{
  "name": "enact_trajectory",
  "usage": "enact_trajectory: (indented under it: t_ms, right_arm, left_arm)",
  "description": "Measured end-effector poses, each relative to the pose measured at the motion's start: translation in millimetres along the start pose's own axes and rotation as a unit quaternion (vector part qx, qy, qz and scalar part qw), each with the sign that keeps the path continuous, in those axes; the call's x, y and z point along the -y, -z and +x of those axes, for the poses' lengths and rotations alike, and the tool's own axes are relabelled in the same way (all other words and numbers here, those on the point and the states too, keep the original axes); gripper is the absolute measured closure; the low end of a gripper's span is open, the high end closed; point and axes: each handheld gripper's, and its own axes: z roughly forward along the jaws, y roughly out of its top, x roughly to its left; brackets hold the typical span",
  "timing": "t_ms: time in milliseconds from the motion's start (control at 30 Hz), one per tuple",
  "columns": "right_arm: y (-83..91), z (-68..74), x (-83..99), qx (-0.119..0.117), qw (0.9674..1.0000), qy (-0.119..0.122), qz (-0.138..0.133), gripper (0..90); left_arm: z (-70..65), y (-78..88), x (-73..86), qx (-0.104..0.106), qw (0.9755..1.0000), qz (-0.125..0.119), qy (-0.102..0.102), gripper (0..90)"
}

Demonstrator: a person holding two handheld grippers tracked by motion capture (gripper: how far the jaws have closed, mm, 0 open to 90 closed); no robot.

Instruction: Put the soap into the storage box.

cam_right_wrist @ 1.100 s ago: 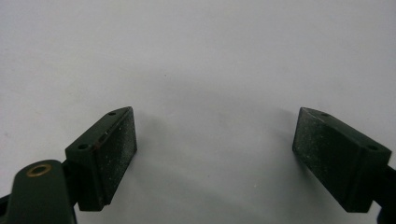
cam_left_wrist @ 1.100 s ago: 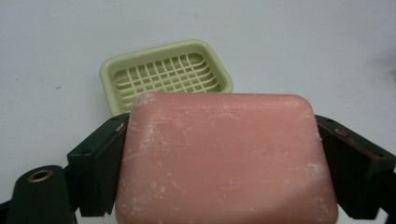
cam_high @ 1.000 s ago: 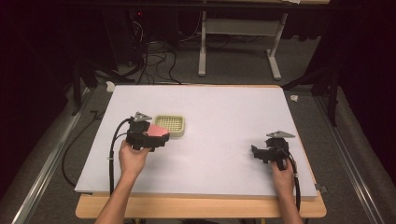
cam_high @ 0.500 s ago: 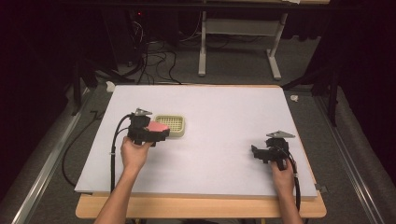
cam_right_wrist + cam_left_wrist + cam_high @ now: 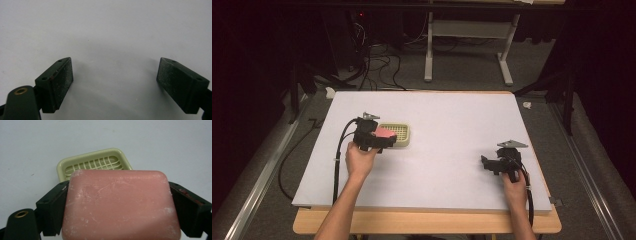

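— Changed? Left gripper (image 5: 379, 140) moved right with the soap (image 5: 121, 205) clamped between its jaws, now at the dish's (image 5: 75, 162) near-left edge.
— Meaning? Probably about to set down. Right gripper (image 5: 115, 82) wide open, empty, far right.

Nothing readable anywhere, honestly. The pink soap bar (image 5: 121, 205) had only scuffs, no stamped brand, and the pale green soap dish (image 5: 93, 163) and white table (image 5: 452, 130) carried no labels or numbers either.

white table (image 5: 452, 130) w/ pale yellow soap tray (image 5: 401, 136) on it
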Motion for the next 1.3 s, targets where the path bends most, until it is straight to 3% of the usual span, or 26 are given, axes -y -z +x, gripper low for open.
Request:
enact_trajectory:
  t_ms: [433,967,1300]
  right_arm:
    - [0.1,-0.1,0.0,-0.001,1.0000,-0.002,0.000,14.4]
    - [0.1,-0.1,0.0,-0.002,1.0000,-0.002,0.000,14.4]
    - [0.0,-0.1,0.0,-0.002,1.0000,-0.002,0.001,14.3]
  left_arm:
    - [-4.9,-20.5,-10.5,-0.014,0.9997,0.020,-0.008,14.0]
    - [4.2,-39.4,-12.3,-0.021,0.9992,0.030,0.017,14.0]
    - [4.7,-44.6,-19.4,-0.027,0.9990,0.033,0.012,14.0]
